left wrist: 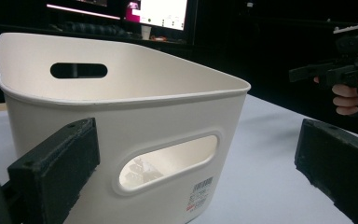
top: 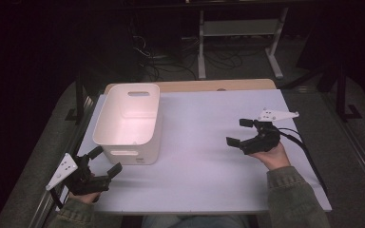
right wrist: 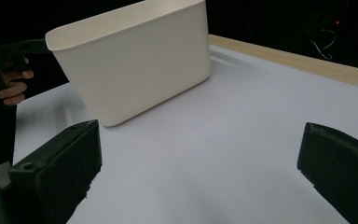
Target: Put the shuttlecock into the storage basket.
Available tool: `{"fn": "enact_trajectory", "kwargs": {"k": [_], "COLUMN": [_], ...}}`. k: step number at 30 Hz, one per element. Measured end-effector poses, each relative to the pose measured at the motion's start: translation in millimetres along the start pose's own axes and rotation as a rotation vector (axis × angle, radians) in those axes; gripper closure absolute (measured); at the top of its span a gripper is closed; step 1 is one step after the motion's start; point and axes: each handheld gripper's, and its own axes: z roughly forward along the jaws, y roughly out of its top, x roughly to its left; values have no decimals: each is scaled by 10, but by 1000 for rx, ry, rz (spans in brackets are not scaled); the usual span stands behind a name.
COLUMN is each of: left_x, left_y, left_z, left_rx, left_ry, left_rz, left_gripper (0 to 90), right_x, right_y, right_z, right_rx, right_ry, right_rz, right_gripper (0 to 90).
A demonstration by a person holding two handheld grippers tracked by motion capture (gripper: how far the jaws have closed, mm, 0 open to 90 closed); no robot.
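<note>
White handled bin (top: 128, 121) sits just beyond the released left tool (top: 105, 160); released right tool (top: 236, 132) hovers well apart.

The white plastic rectangular basket (top: 128, 122) stands upright on the left part of the white table top (top: 209, 156) and is the only obstacle on it. The left gripper (top: 105, 160) is just beside the basket's near wall, its jaws spread wide; in the left gripper view this wall with its oval handle slot (left wrist: 168, 163) blocks the way straight ahead. The basket is open at the top and holds nothing. Between the basket and the right gripper (top: 240, 132), whose jaws are also spread, the table surface is bare, as is the near part. The far wooden edge (top: 209, 85) is free too.
</note>
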Motion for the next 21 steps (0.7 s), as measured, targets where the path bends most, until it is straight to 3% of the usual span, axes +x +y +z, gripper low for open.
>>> {"fn": "enact_trajectory", "kwargs": {"k": [12, 21], "left_x": [3, 2], "left_y": [4, 1], "left_z": [-3, -2], "left_rx": [-1, -3], "left_ry": [1, 1], "left_rz": [3, -1], "left_gripper": [0, 0], "right_x": [-1, -22], "right_y": [-149, -235], "right_z": [-170, -270], "right_rx": [-2, -16], "right_ry": [-49, -82], "right_rz": [-8, 12], "right_gripper": [0, 0]}}
